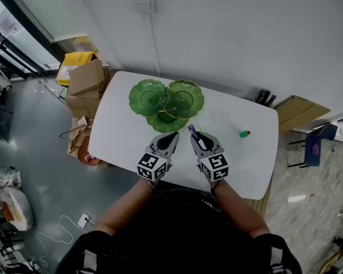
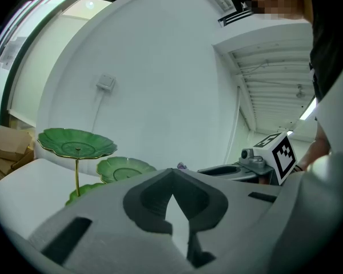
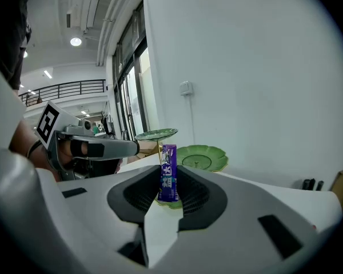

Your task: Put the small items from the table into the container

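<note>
The task looks to be in its early part. The green dish stand, which I take for the container (three leaf-shaped dishes on thin stems), is at the middle of the far edge of the tabletop, and as much as the views show, all its dishes are empty. The right gripper is closed on a purple packet, which stands upright between its pads. It is held above the tabletop just before the lowest dish and is not yet put in. The left gripper has its jaws together with nothing between them, and it hovers beside the right one, toward the near edge. One more small thing, a green item with a red end, lies on the tabletop toward the right edge, well apart from the dishes. So I judge that nothing is delivered yet: the packet must go into a dish, and then the green item remains to be collected.
</note>
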A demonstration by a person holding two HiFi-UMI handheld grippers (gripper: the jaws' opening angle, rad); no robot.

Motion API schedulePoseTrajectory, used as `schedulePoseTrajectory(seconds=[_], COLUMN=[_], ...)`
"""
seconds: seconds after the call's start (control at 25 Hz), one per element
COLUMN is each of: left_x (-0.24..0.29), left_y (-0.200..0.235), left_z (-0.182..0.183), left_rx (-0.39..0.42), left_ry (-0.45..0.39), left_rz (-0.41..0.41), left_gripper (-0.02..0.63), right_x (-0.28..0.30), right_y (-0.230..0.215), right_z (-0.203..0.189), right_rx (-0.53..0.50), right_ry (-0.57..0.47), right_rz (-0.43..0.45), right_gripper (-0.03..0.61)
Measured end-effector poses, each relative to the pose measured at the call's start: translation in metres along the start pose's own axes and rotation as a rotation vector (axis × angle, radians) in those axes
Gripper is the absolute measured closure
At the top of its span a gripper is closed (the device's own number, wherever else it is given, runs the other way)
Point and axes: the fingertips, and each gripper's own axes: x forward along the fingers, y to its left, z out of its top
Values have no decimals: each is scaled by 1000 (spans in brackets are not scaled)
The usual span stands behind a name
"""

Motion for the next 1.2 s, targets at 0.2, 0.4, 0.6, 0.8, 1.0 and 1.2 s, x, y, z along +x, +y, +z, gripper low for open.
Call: schedulePoseTrajectory(seconds=[0.2, 0.4, 0.6, 0.8, 1.0, 1.2], left_x=[13, 27, 40, 48, 50, 50], left_y=[15, 25, 36, 42, 53, 64], left_z=[1, 4, 1, -11, -23, -32], left_rx=[9, 39, 63, 57, 37, 19], left_ry=[13, 36, 65, 103, 126, 144], left_rz=[-20, -65, -114, -157, -177, -187], left_gripper=[606, 606, 606, 606, 606, 606], right_x=[21, 47, 74, 98, 123, 142], right_y=[-4, -19, -35, -49, -62, -70], right_z=[9, 24, 41, 47, 50, 53], right_rx=[-9, -12, -11, 4, 2, -4], right_ry=[10, 19, 18, 33, 42, 57], right_rz=[-1, -20, -43, -63, -84, -98], right_gripper=[485, 485, 483, 483, 483, 483])
